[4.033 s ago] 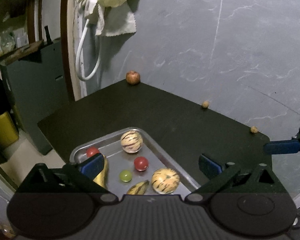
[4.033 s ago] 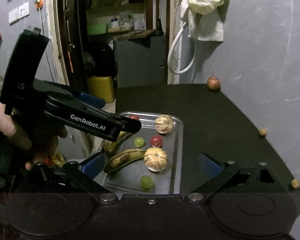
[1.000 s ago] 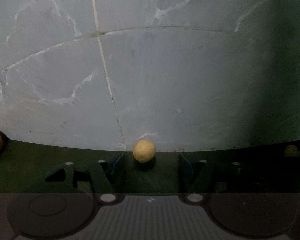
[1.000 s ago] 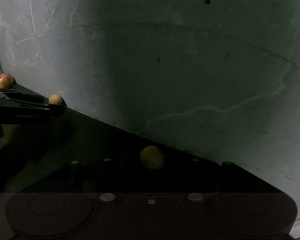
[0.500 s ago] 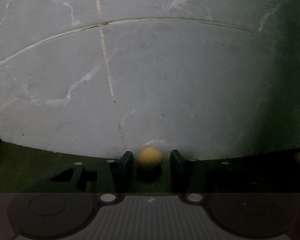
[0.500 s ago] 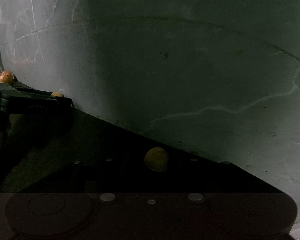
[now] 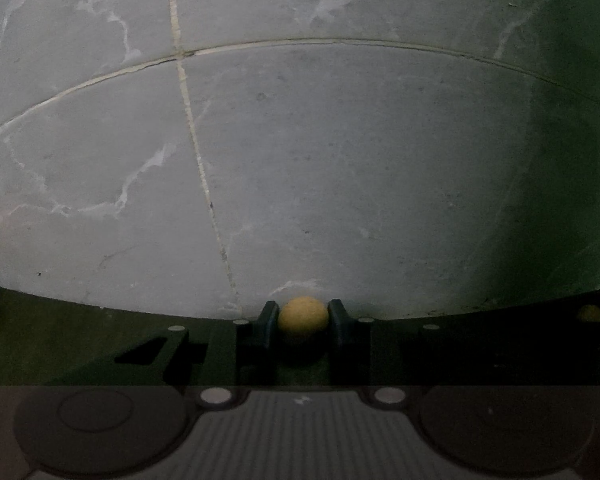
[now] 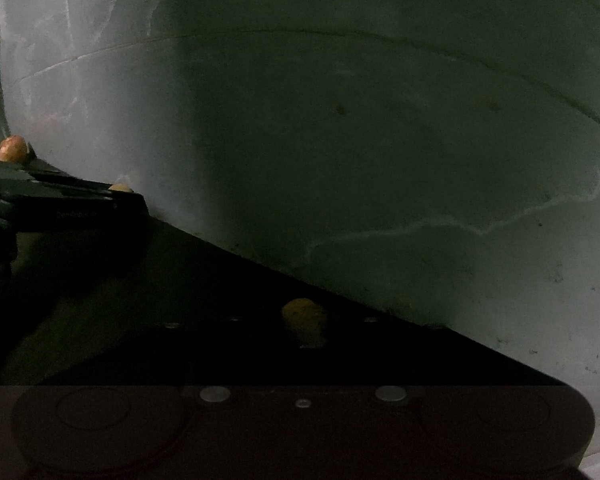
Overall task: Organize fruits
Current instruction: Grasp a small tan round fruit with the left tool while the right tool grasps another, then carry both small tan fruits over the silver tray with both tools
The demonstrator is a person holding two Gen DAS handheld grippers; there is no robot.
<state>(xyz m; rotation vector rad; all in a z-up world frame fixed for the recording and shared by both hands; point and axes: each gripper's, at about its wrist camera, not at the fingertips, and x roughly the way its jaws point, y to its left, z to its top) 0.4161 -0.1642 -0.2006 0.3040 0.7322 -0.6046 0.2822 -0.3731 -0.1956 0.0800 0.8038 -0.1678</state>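
A grey tiled wall with pale veins and grout lines [image 7: 340, 160] fills most of both views, its right side falling into shadow. Below it runs the dark flat surface [image 7: 80, 340], whose far edge meets the wall.

The left tool [image 7: 303, 322] lies low over that surface, its two dark fingers [image 7: 269, 320] pressed against either side of a small round tan fruit [image 7: 303, 317], which sits at the surface's back edge, right against the wall; the tool is clenched on it. From the right wrist view the same black left tool [image 8: 129, 200] reaches in from the left, with only the top of that fruit [image 8: 120, 188] showing above it.

The right tool [image 8: 304, 326] is so deep in shadow that I cannot tell whether it grips or merely flanks a second small round yellowish fruit [image 8: 304, 316] resting near the surface's edge.

A reddish-brown round fruit [image 8: 11, 149] lies far off by the wall.
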